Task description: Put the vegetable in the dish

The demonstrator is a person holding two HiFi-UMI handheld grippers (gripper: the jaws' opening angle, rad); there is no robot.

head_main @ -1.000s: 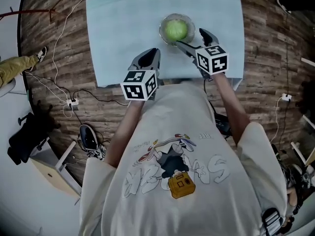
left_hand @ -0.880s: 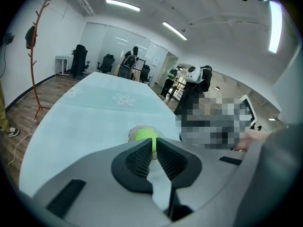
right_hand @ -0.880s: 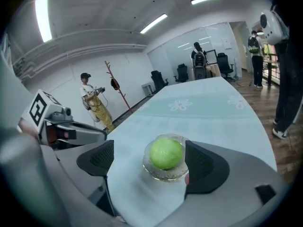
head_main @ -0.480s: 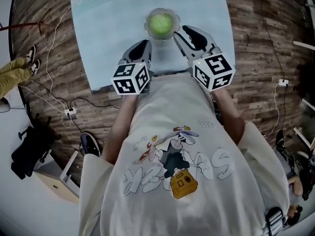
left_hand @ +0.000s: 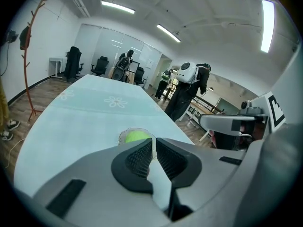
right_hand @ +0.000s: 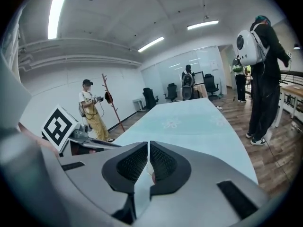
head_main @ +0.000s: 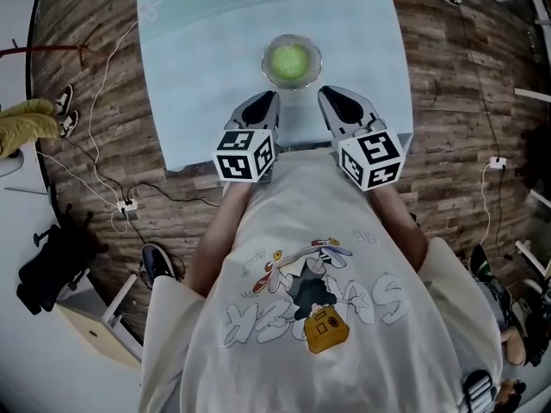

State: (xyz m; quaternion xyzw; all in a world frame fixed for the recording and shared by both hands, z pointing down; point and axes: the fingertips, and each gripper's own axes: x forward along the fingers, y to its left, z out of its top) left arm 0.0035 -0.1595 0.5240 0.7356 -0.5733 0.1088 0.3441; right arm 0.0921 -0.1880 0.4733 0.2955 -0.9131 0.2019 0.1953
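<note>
Two tools idle at the table's (head_main: 198, 76) near edge: the left gripper (head_main: 263, 101) and the right gripper (head_main: 331, 98), each with jaws pressed together on nothing. The round green vegetable (head_main: 289, 59) sits inside the clear dish (head_main: 315, 74), just beyond them and about midway across the table's width. It looks light, smooth and apt to roll, so a gentle hold across its widest middle would likely suit. The dish looks breakable.

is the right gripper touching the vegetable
Apart. Head view: the vegetable lies in the dish, and the right gripper, jaws shut on nothing, sits nearer the person, outside the rim.
</note>
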